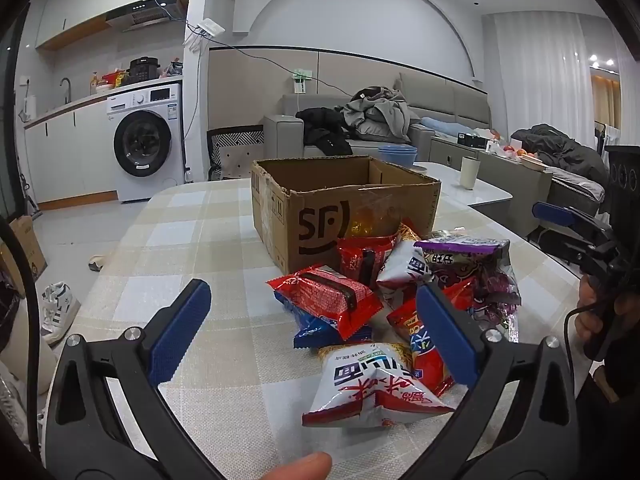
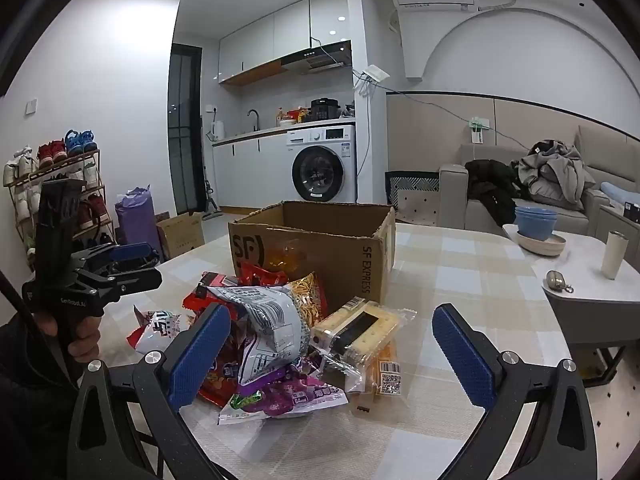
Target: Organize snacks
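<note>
A heap of snack packets lies on the checked tablecloth in front of an open cardboard box point(image 1: 344, 208) point(image 2: 316, 248). In the left wrist view a red packet point(image 1: 328, 300), a white and red packet point(image 1: 372, 388) and a purple packet point(image 1: 476, 268) show. My left gripper point(image 1: 312, 312) hovers open just short of the heap, nothing between its blue pads. In the right wrist view my right gripper point(image 2: 332, 340) is open too, with a silver and purple packet point(image 2: 272, 328) and a clear cracker packet point(image 2: 356, 336) lying between and beyond its fingers, untouched.
A white side table point(image 2: 584, 276) at the right holds blue bowls point(image 2: 536, 222), a cup point(image 2: 614, 254) and a small metal item. A sofa with clothes stands behind it. The other gripper and the hand holding it show at each view's edge point(image 1: 576, 232) point(image 2: 100, 272).
</note>
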`<state>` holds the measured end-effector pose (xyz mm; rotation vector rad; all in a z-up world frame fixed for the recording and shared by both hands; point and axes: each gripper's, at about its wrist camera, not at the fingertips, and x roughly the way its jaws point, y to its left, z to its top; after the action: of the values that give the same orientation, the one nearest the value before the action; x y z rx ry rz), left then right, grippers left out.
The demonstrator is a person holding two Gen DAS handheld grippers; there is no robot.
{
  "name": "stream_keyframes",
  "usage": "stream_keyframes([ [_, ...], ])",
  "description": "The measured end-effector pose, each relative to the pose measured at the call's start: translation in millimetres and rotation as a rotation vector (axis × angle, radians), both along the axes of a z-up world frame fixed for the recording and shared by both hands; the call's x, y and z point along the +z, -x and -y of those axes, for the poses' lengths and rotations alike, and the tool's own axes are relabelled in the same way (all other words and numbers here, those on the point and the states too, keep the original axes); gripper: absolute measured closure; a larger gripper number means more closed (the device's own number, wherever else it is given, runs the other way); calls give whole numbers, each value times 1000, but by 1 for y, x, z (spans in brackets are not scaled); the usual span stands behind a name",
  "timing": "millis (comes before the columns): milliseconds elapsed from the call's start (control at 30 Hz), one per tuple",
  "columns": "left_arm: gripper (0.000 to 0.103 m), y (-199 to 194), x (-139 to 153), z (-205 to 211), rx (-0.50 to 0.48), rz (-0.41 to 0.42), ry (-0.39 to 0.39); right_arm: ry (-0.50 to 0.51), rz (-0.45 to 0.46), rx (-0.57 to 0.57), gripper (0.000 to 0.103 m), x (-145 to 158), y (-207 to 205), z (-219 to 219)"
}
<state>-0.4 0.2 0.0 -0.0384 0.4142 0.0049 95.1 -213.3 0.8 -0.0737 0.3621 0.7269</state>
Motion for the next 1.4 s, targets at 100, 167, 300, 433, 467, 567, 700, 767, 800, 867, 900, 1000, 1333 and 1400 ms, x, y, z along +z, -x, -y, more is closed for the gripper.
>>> stream_keyframes([
  [100,1,0,0,0,1,-4,2,1,3,-3,0,0,2,1],
  [167,1,1,0,1,2,-2,-1,10,-11,-3,0,0,0,0],
  [300,1,-1,0,0,-1,-12,4,9,-13,-1,0,0,0,0],
  [433,1,0,0,0,1,-10,4,10,-14,-1,0,0,-1,0],
  [467,1,0,0,0,2,-11,5,10,-15,-1,0,0,0,0],
  [567,1,0,0,0,0,-11,2,9,-17,-2,0,3,2,2],
  [700,1,0,0,0,-1,-12,2,10,-20,-1,0,3,1,2],
  [767,1,-1,0,0,-1,-13,3,9,-20,-1,0,3,1,2],
  [800,1,0,0,0,0,-13,3,8,-22,-1,0,1,-2,3],
  [867,1,0,0,0,-1,-13,3,9,-22,-4,0,1,-2,3],
  [900,1,0,0,0,-1,-13,3,9,-22,-5,0,0,-2,3],
  [1000,1,-1,0,0,-1,-13,3,9,-23,-5,0,0,-2,4],
  [1333,1,-1,0,0,-1,-14,3,9,-25,-5,0,1,-2,3],
  [1400,1,-1,0,0,-1,-14,3,9,-25,-4,0,0,-3,4],
])
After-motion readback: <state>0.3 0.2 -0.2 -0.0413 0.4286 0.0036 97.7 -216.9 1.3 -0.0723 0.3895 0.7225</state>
